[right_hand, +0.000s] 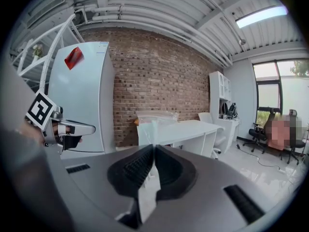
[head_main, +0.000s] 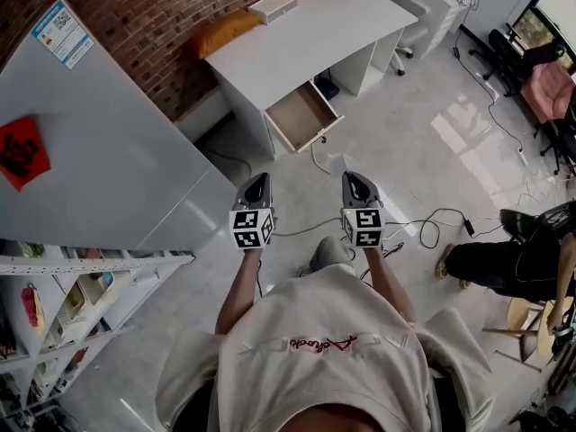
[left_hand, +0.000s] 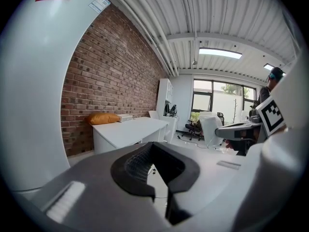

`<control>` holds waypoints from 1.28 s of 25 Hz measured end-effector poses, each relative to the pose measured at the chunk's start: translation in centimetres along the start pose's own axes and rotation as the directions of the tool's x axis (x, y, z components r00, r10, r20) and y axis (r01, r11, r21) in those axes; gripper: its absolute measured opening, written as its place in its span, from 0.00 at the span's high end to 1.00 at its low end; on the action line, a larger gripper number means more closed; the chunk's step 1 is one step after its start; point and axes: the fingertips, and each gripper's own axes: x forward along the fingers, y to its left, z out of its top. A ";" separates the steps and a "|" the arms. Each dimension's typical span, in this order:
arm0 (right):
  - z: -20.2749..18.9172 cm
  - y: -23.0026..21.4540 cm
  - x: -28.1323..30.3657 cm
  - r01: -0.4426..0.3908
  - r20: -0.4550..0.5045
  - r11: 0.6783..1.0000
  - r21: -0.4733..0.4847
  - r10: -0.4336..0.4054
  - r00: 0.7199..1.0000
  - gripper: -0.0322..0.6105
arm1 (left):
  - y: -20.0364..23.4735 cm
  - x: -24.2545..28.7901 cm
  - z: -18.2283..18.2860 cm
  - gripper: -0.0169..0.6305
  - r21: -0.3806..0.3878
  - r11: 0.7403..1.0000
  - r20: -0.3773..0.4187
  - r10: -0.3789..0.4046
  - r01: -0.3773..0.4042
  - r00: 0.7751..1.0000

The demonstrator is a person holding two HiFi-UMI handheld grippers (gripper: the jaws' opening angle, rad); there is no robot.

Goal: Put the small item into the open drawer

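Observation:
The white desk (head_main: 342,21) stands ahead by the brick wall, its wooden drawer (head_main: 301,115) pulled open and nothing showing inside. I hold both grippers side by side over the floor, short of the desk. My right gripper (head_main: 358,183) (right_hand: 152,151) is shut on a small clear plastic bag (right_hand: 153,122), which sticks up between the pads in front of the desk (right_hand: 188,129). My left gripper (head_main: 258,185) (left_hand: 152,146) has its fingertips together with nothing between them. The desk (left_hand: 130,129) lies ahead and to its left.
A white fridge (head_main: 90,151) stands at the left, with white shelving (head_main: 72,286) below it. An orange cushion (head_main: 220,30) and a white box (head_main: 273,5) lie at the desk's far end. Cables (head_main: 432,223) trail over the floor; a seated person (head_main: 513,259) is at the right.

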 end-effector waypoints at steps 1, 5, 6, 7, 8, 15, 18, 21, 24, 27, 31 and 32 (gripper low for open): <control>-0.1 -0.1 0.0 0.001 -0.001 1.000 0.003 -0.001 1.000 0.92 | -0.1 0.1 0.0 0.96 0.000 1.000 0.000 -0.002 0.002 1.000; -0.1 -0.4 0.3 0.004 -0.003 1.000 0.018 -0.004 1.000 0.92 | -0.3 0.3 0.0 0.96 0.004 1.000 -0.003 -0.007 0.007 1.000; -0.1 -0.4 0.5 0.002 -0.003 1.000 0.018 -0.002 1.000 0.92 | -0.1 0.4 0.0 0.96 0.004 1.000 -0.004 -0.006 0.006 1.000; -0.1 -0.3 0.7 0.000 -0.004 1.000 0.017 0.000 1.000 0.92 | 0.1 0.6 -0.1 0.96 0.003 1.000 -0.006 -0.004 0.004 1.000; -0.1 -0.3 0.9 -0.003 -0.005 1.000 0.017 0.003 1.000 0.92 | 0.2 0.7 -0.1 0.96 0.002 1.000 -0.008 -0.003 0.003 1.000; -0.1 -1.5 3.5 -0.014 -0.001 1.000 0.019 0.014 1.000 0.92 | 0.9 3.3 0.3 0.96 0.005 1.000 -0.006 0.005 -0.005 1.000; 0.1 -2.2 5.2 -0.018 -0.003 1.000 0.012 0.018 1.000 0.92 | 1.4 5.0 0.6 0.96 0.003 1.000 -0.009 0.010 -0.010 1.000; 0.7 -3.5 7.1 -0.017 -0.007 1.000 0.005 0.017 1.000 0.92 | 1.7 7.4 1.3 0.96 0.012 1.000 -0.013 0.012 -0.012 1.000; 1.5 -5.0 9.1 -0.022 -0.009 1.000 0.009 0.022 1.000 0.92 | 1.8 9.9 2.3 0.96 0.014 1.000 -0.015 0.012 -0.011 1.000; 2.5 -6.7 11.3 -0.030 -0.001 1.000 0.007 0.030 1.000 0.92 | 2.0 12.7 3.5 0.96 0.025 1.000 -0.009 0.014 -0.014 1.000; 4.0 -9.3 14.9 -0.038 0.000 0.999 0.008 0.038 0.999 0.92 | 2.7 16.8 5.7 0.96 0.025 0.999 0.003 0.025 -0.025 1.000; 4.3 -9.9 15.7 -0.041 -0.001 0.999 0.008 0.041 0.999 0.92 | 2.9 17.7 6.2 0.96 0.022 0.999 0.003 0.030 -0.030 1.000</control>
